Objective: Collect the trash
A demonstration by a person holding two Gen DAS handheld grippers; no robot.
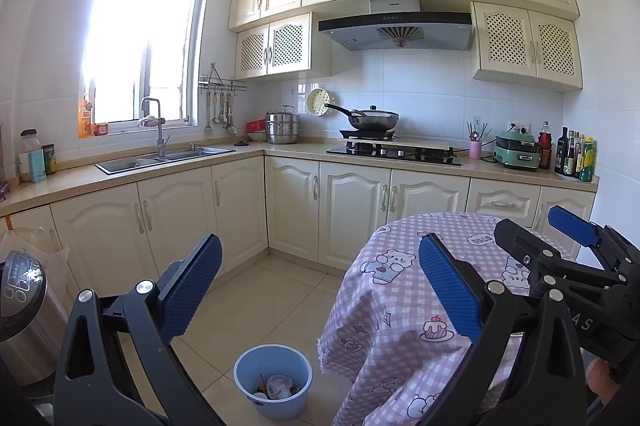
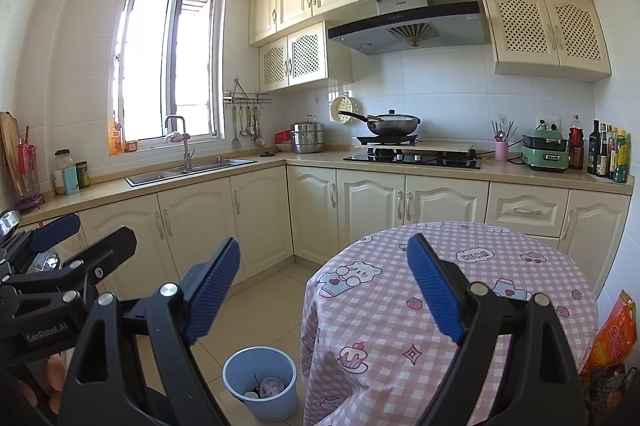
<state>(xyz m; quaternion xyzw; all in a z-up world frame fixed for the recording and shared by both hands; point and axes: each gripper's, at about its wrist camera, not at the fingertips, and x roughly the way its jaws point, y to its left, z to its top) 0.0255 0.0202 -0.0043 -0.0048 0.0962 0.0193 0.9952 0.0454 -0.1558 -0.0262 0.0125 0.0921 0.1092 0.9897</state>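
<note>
On the tiled floor in the left wrist view, a blue bin (image 1: pixel 273 382) holds crumpled wrappers and scraps, just beside the round tabletop (image 1: pixel 404 306) under its pink checked cloth; the left gripper (image 1: pixel 320 290) has its jaws spread, empty. In the right wrist view, the same bin (image 2: pixel 260 382) sits by the tabletop (image 2: pixel 440 306), cream cabinets (image 2: pixel 360 209) behind, and the right gripper (image 2: pixel 324 286) jaws are spread wide, gripping nothing.

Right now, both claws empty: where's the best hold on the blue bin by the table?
Grip the blue bin by its thin rim on the side away from the table, coming from above. It stands upright and open-topped, too wide for the claw, and trash sits low inside.
</note>
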